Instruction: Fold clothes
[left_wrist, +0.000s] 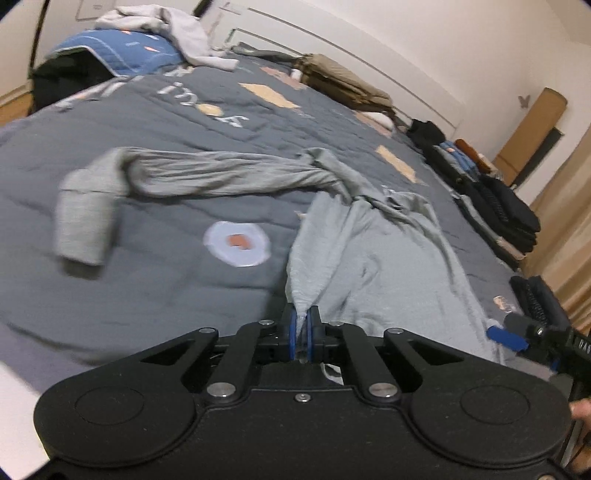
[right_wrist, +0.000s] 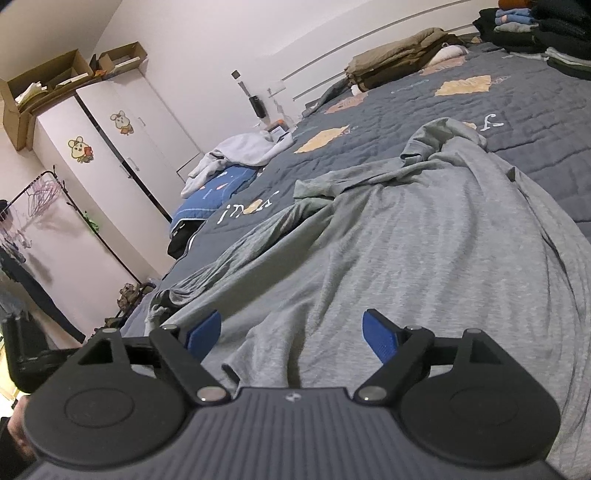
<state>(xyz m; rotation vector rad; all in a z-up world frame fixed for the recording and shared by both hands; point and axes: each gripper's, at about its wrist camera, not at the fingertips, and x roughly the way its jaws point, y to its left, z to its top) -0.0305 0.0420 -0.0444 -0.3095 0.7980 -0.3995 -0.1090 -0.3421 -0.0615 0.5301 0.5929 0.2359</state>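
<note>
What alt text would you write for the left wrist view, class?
The left gripper is shut on a grey long-sleeved top lying on a dark grey bedspread, one sleeve stretched out leftward. Folded clothes are stacked along the bed's right edge.

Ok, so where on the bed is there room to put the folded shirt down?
The bare quilt around the white circle patch, between the grey shirt and its long sleeve, looks free. More bare quilt lies beyond the sleeve, toward the pale heap. It is crowded along the far edge, with folded stacks and the tan blanket.
</note>
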